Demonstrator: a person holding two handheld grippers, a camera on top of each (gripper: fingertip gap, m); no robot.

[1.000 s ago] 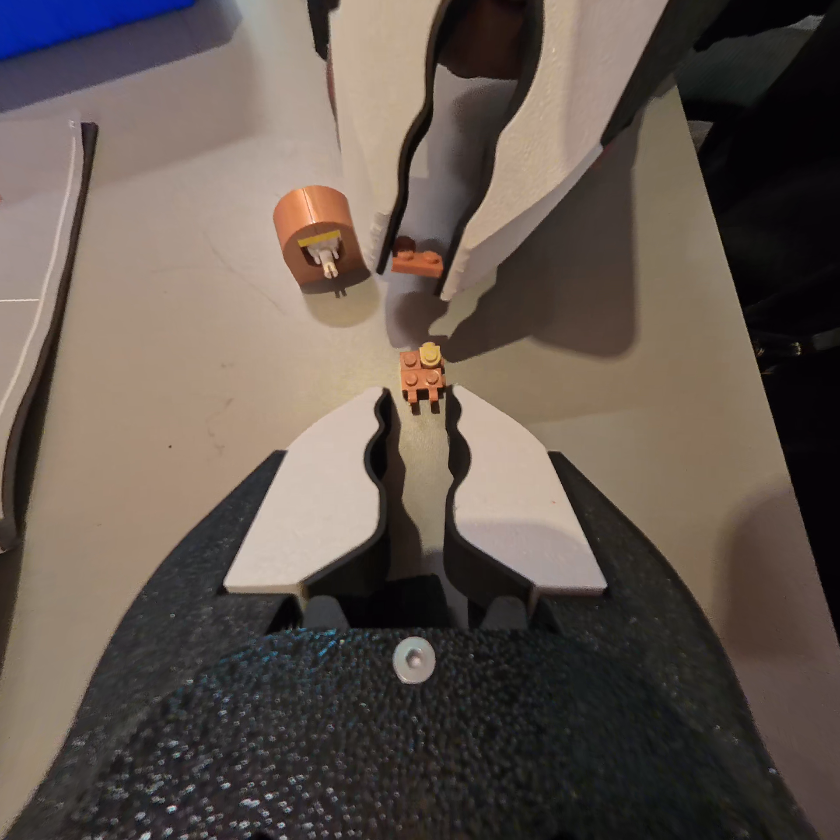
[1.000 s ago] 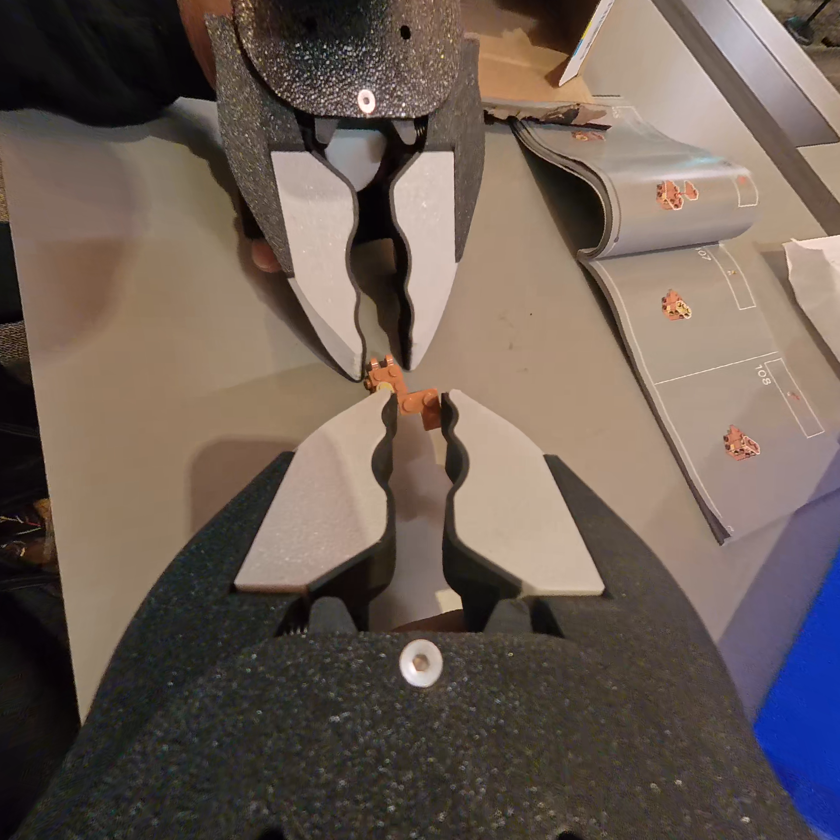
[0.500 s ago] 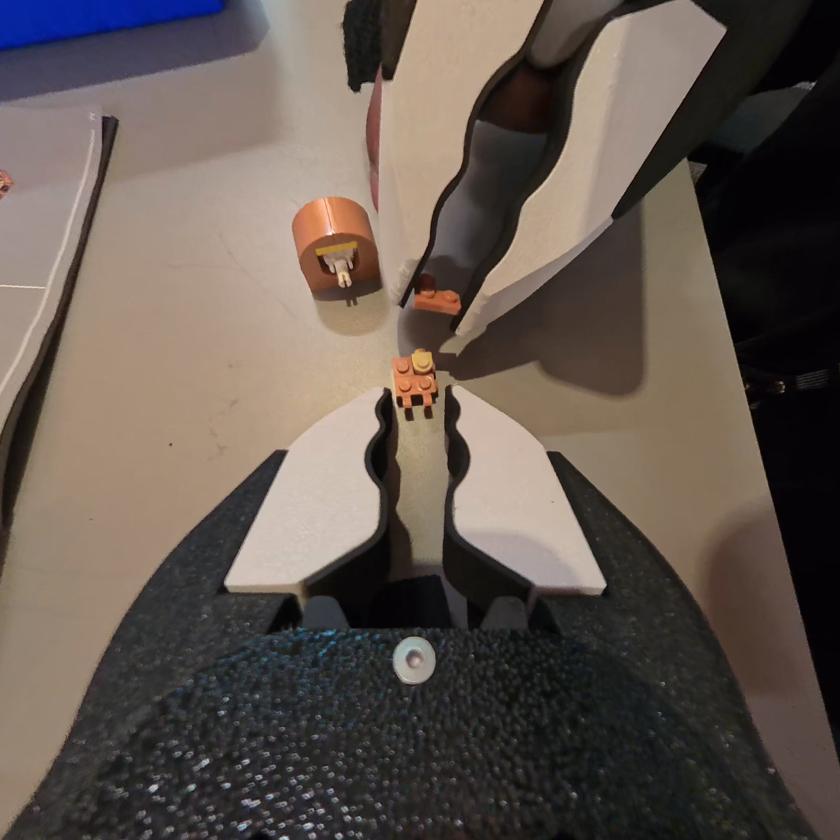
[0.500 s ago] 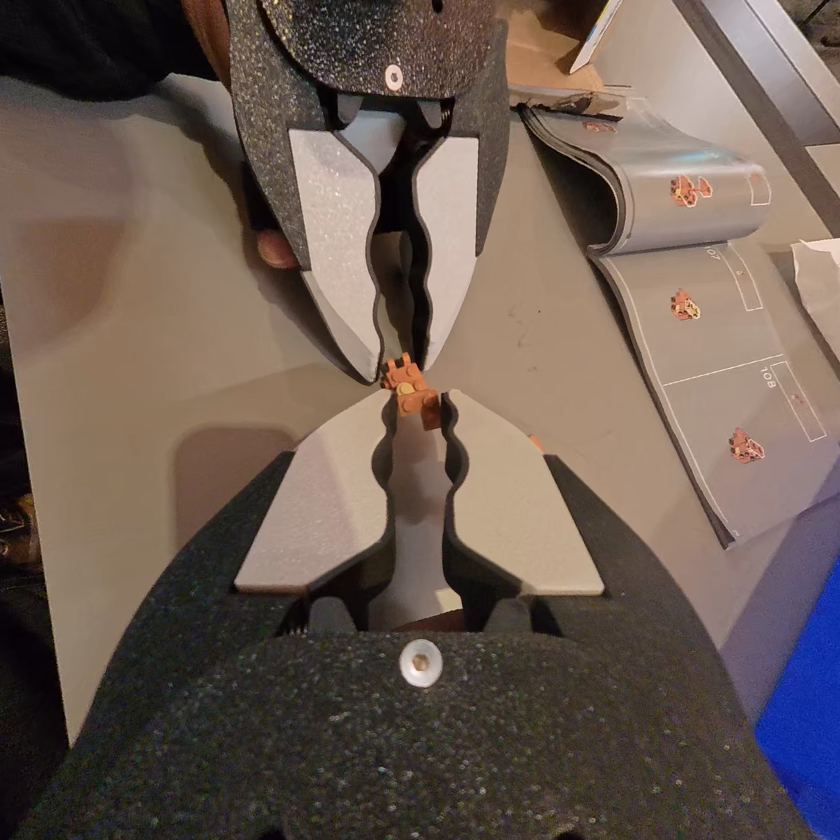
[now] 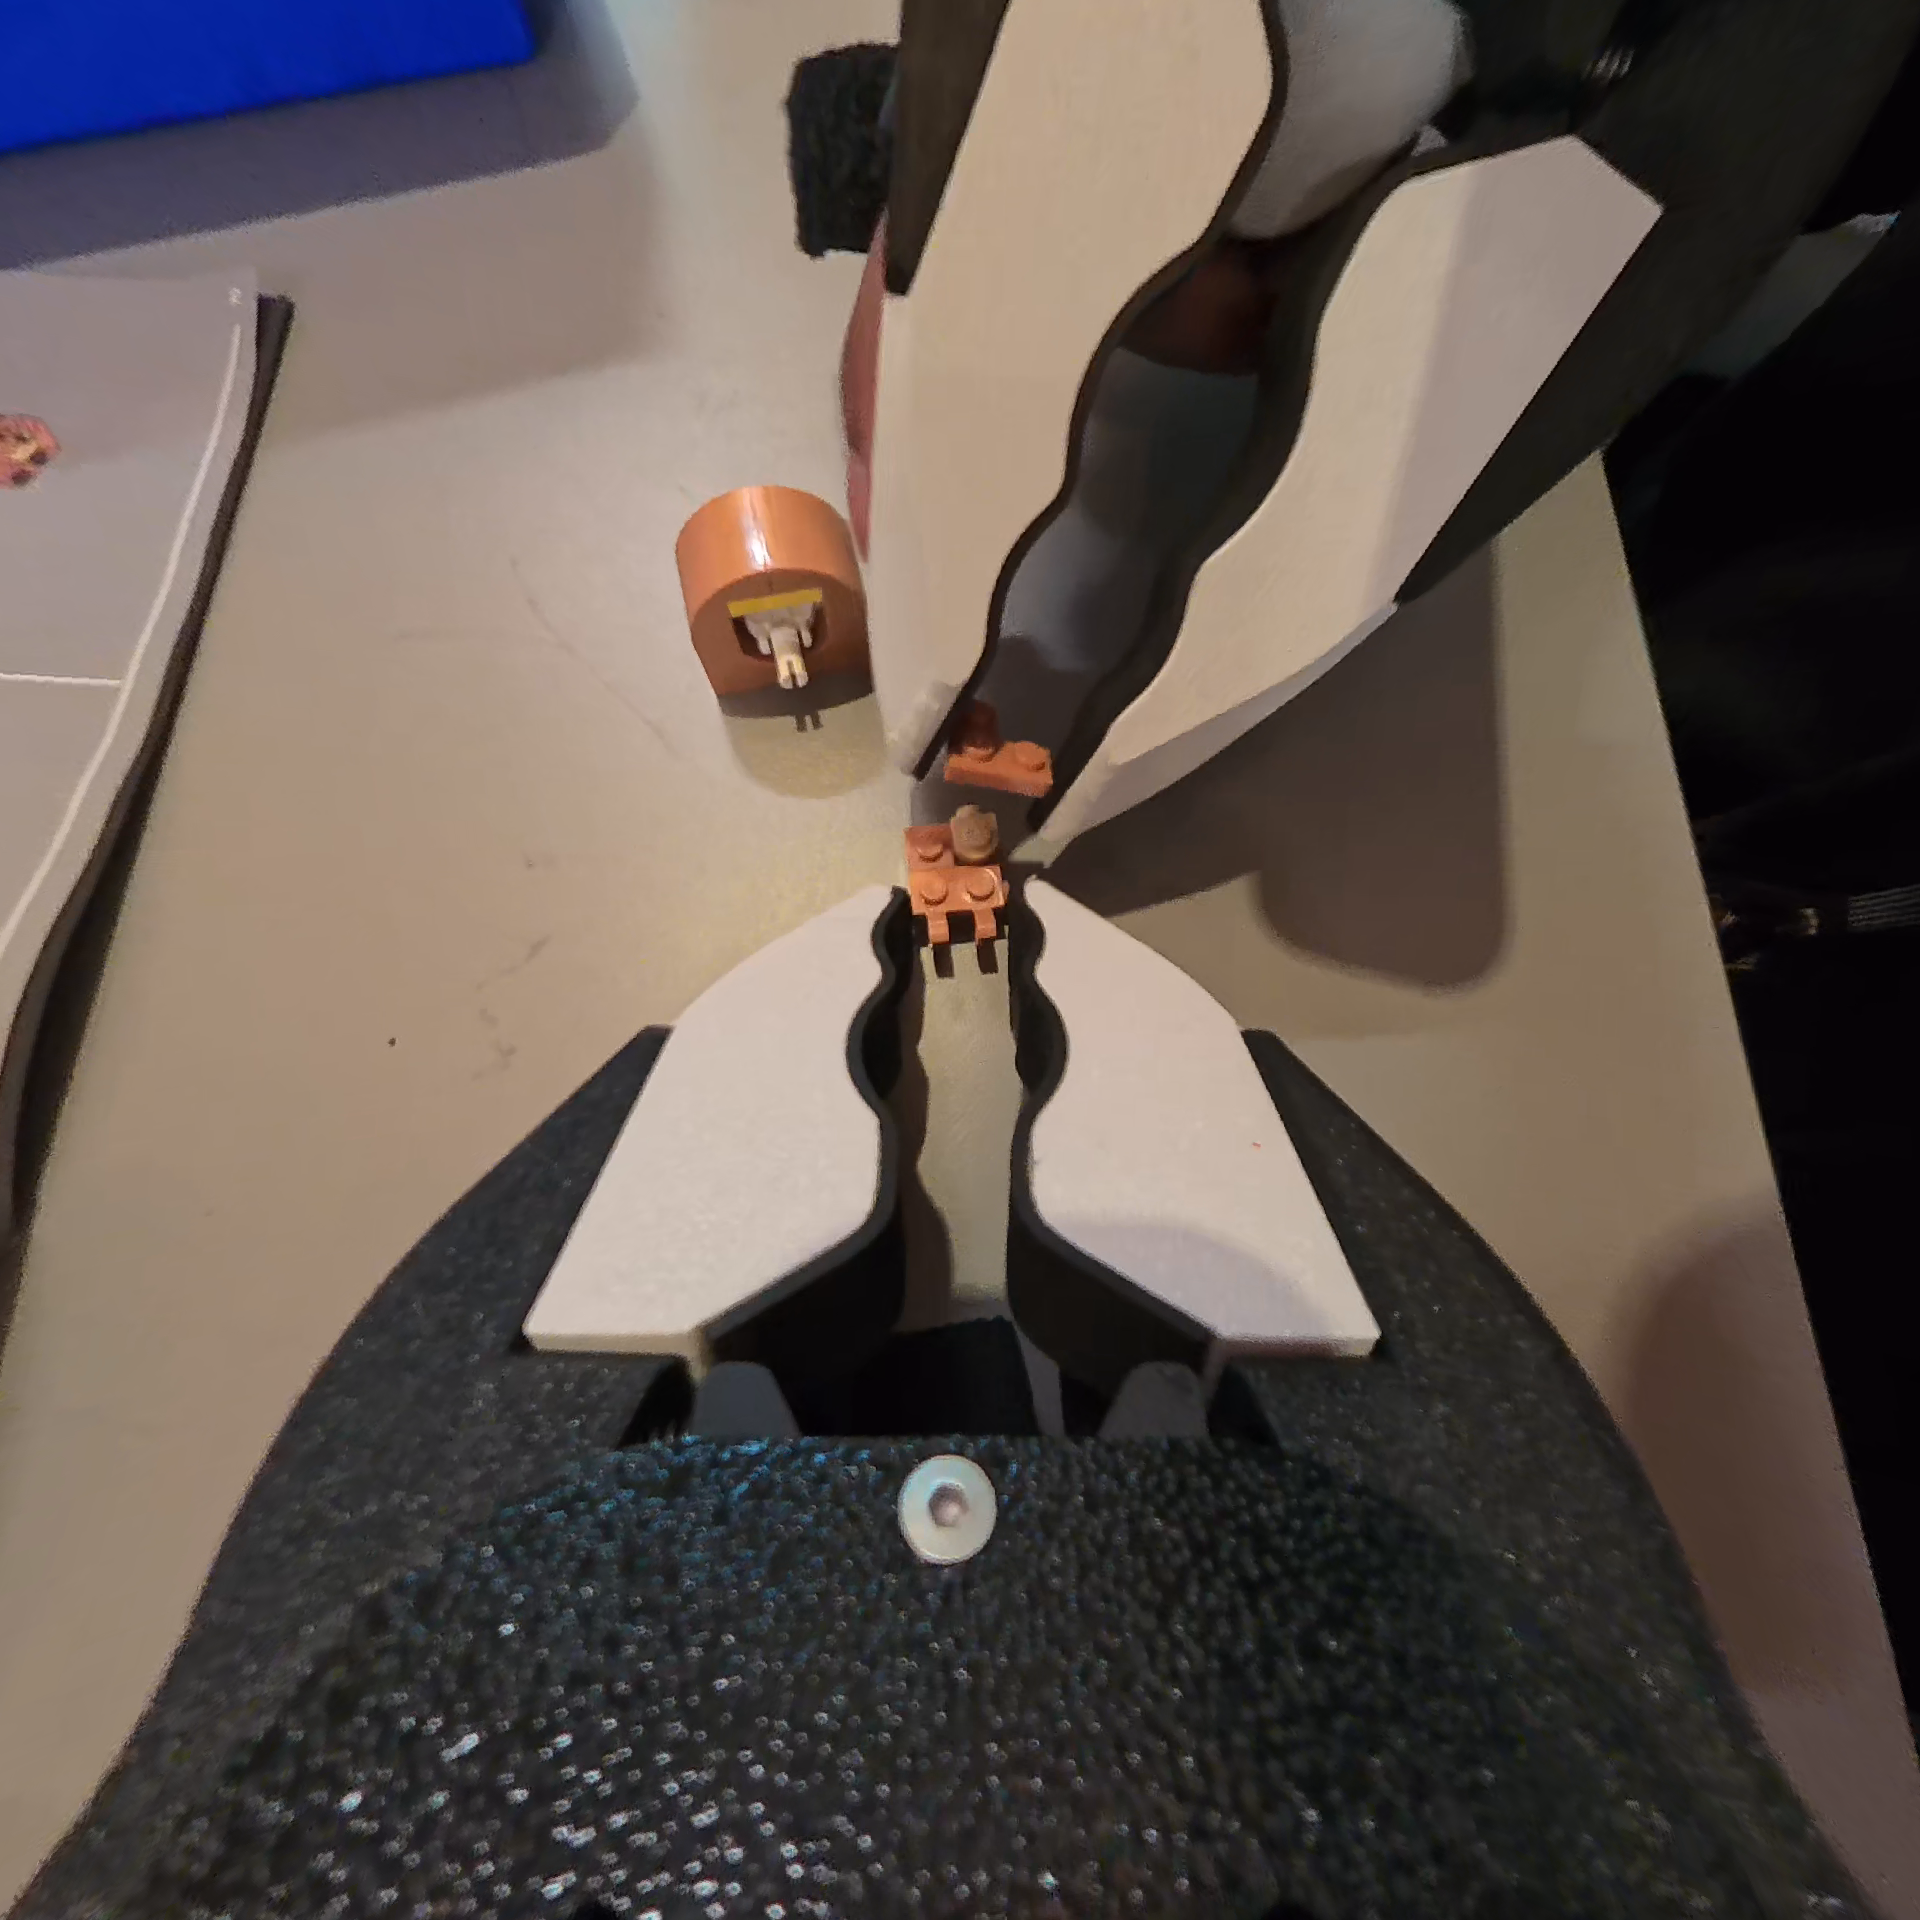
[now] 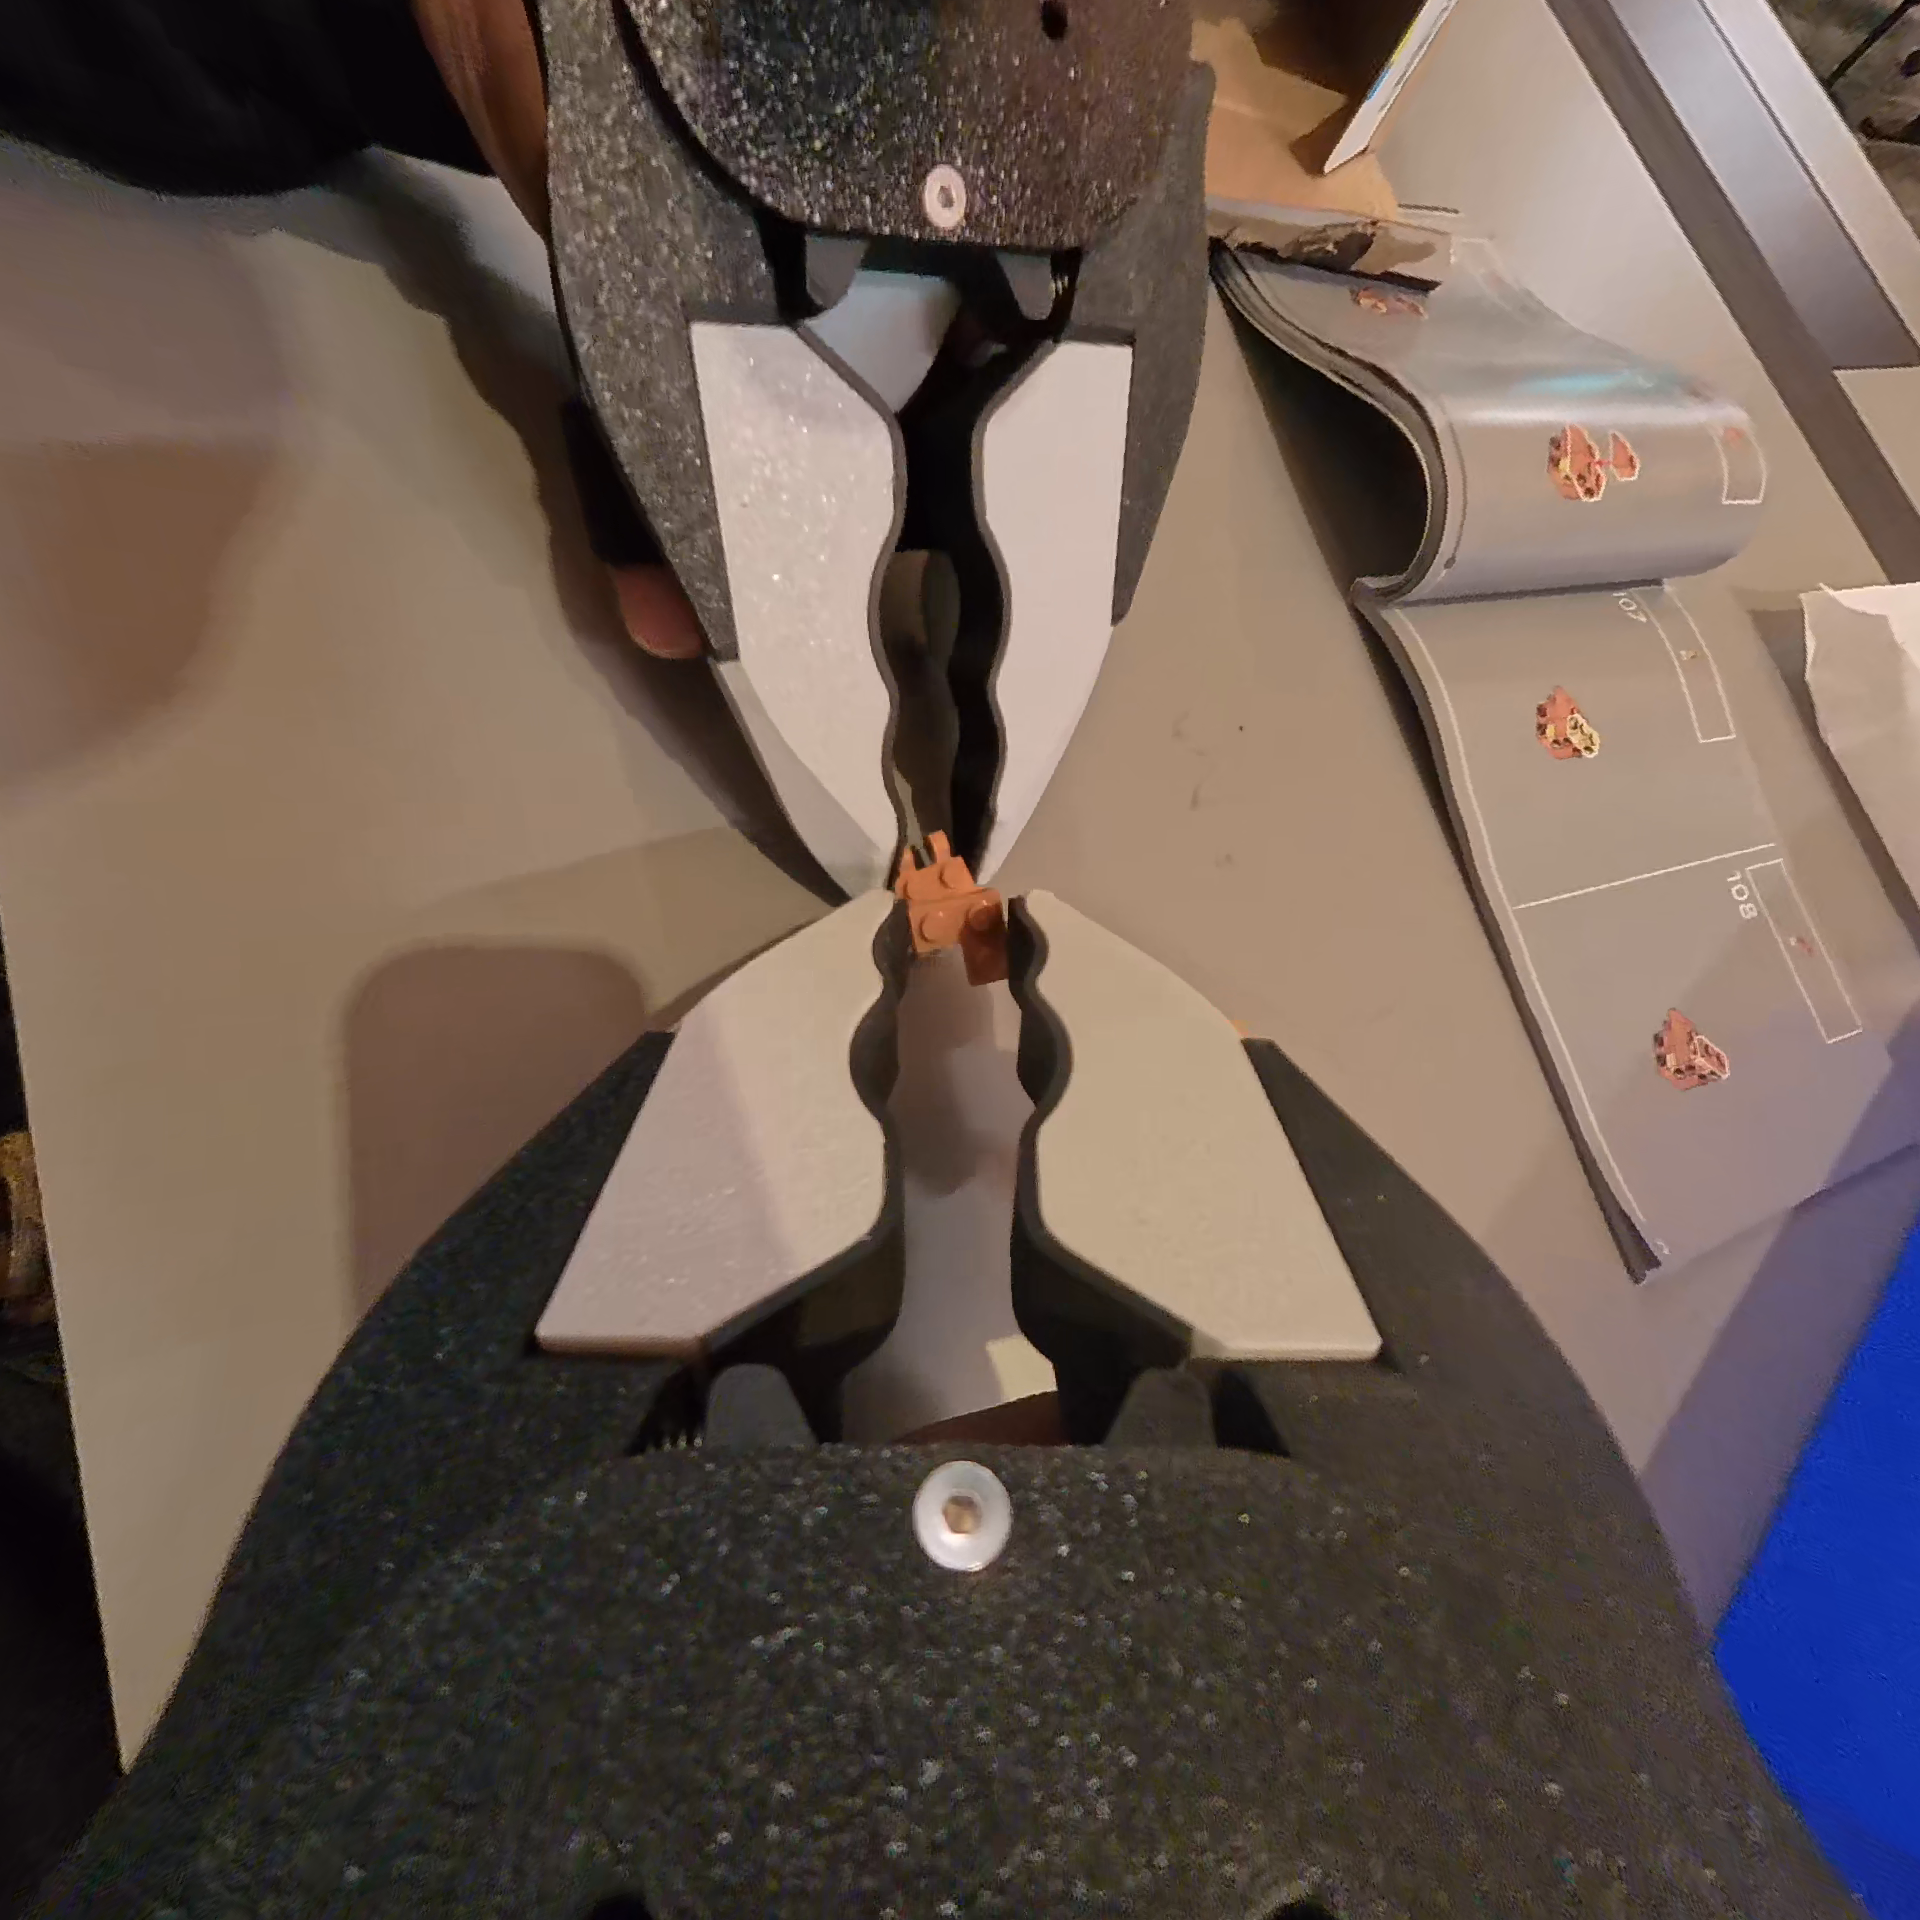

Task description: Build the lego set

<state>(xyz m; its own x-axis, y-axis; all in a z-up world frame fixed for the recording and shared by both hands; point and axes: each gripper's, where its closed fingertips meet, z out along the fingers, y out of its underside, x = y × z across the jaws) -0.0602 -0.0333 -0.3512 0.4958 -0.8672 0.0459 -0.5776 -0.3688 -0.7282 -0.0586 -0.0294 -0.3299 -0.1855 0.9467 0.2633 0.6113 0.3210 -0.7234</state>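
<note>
In the left wrist view my left gripper (image 5: 958, 894) is shut on a small orange-brown brick assembly (image 5: 954, 878) with two clips and a tan round stud, low over the beige table (image 5: 468, 935). My right gripper (image 5: 987, 800) reaches in from the far side. It is shut on a small orange plate (image 5: 1003, 769) that carries a dark brown stud, just above and behind the assembly. In the right wrist view my right gripper (image 6: 956, 914) holds the plate (image 6: 986, 955) right against the assembly (image 6: 935, 909), which the left gripper (image 6: 940, 857) pinches at its clip end.
An orange-brown round block (image 5: 769, 603) with a white pin lies left of the right gripper. An open grey instruction booklet (image 6: 1610, 727) lies on the table. There is also a blue object (image 6: 1849, 1558), a white sheet (image 6: 1870, 675) and a cardboard box (image 6: 1299, 104). The table edge (image 5: 1621, 727) runs beside a dark drop. The grippers are tip to tip, or close to it.
My left jaws have narrowed onto the brick assembly. My right gripper, with the plate still in it, has come closer until the plate sits just over the assembly.
</note>
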